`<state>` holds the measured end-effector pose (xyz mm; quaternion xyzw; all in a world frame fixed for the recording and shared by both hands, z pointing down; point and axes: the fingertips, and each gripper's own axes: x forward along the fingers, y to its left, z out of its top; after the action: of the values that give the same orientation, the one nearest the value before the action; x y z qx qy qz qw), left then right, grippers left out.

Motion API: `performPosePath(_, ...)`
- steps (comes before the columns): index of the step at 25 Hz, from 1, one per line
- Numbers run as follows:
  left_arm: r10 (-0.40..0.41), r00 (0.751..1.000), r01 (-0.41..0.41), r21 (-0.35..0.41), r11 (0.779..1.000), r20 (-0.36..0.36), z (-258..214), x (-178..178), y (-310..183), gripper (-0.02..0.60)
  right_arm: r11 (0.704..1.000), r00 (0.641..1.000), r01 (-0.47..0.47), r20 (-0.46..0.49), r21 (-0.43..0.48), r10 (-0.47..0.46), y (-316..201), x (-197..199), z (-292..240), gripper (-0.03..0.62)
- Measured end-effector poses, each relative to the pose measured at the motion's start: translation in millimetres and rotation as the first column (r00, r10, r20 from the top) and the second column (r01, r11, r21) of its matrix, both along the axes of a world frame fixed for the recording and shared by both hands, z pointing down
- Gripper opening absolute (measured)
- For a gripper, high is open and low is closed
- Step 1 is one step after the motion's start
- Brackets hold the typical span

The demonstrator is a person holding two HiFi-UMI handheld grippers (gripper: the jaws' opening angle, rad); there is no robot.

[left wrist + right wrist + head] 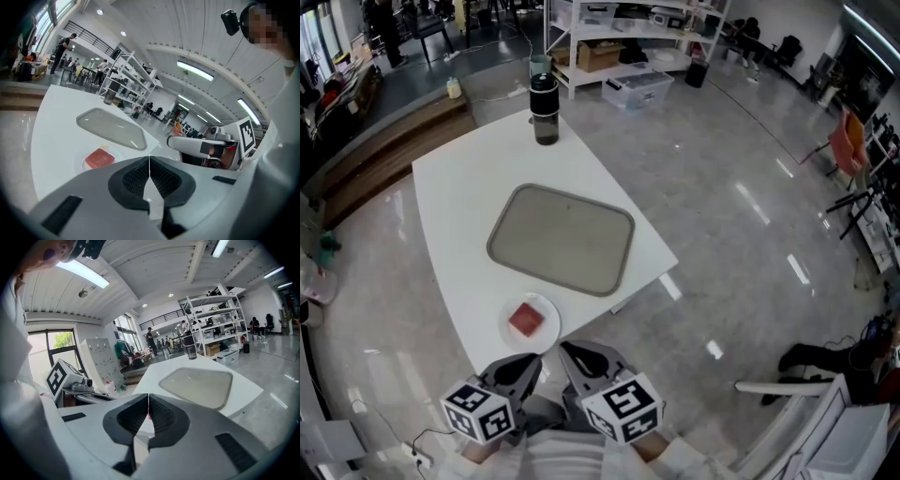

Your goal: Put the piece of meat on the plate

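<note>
Red square piece of meat (526, 320) is sitting on the round white plate (551, 314) at lower left, with left gripper (149, 159) and right gripper (148, 397) hovering, jaws pressed together.

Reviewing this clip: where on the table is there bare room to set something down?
The tray is empty. Bare white table runs along the left edge beside the tray, and between the tray and the bottle. The near end is tightest: the plate with the meat sits there.

There's the meat (526, 320) on the plate (551, 319), near edge of the table (450, 206), tray (562, 238) just behind, bottle (545, 111) at the far end
</note>
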<state>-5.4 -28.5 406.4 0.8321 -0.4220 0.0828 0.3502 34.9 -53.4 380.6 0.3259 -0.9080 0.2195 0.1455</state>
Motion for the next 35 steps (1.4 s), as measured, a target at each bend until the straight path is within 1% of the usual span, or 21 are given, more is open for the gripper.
performPosePath(4,-0.026,1.0,0.026,-0.019,0.999,0.0,5,-7,-9,0.014,1.0,1.0,0.017,-0.009,-0.026,-0.018,-8,-5,8,0.015)
performPosePath(9,-0.048,0.999,0.049,-0.049,0.998,0.003,13,-23,-16,0.014,0.999,1.0,0.014,-0.009,-0.049,-0.015,-18,-14,15,0.015)
performPosePath(12,-0.045,0.999,0.045,-0.062,0.997,0.001,14,-32,-21,0.014,0.998,1.0,-0.002,-0.01,-0.055,0.002,-24,-18,17,0.015)
performPosePath(20,-0.031,1.0,0.03,-0.098,0.995,0.0,20,-50,-29,0.014,0.992,0.998,-0.058,-0.016,-0.115,0.057,-29,-24,27,0.015)
performPosePath(28,-0.058,0.998,0.061,-0.14,0.988,0.023,35,-69,-36,0.014,0.981,0.995,-0.095,-0.047,-0.169,0.088,-36,-30,47,0.015)
performPosePath(35,-0.083,0.996,0.087,-0.169,0.982,0.03,52,-83,-42,0.014,0.973,0.994,-0.099,-0.065,-0.21,0.087,-41,-36,67,0.015)
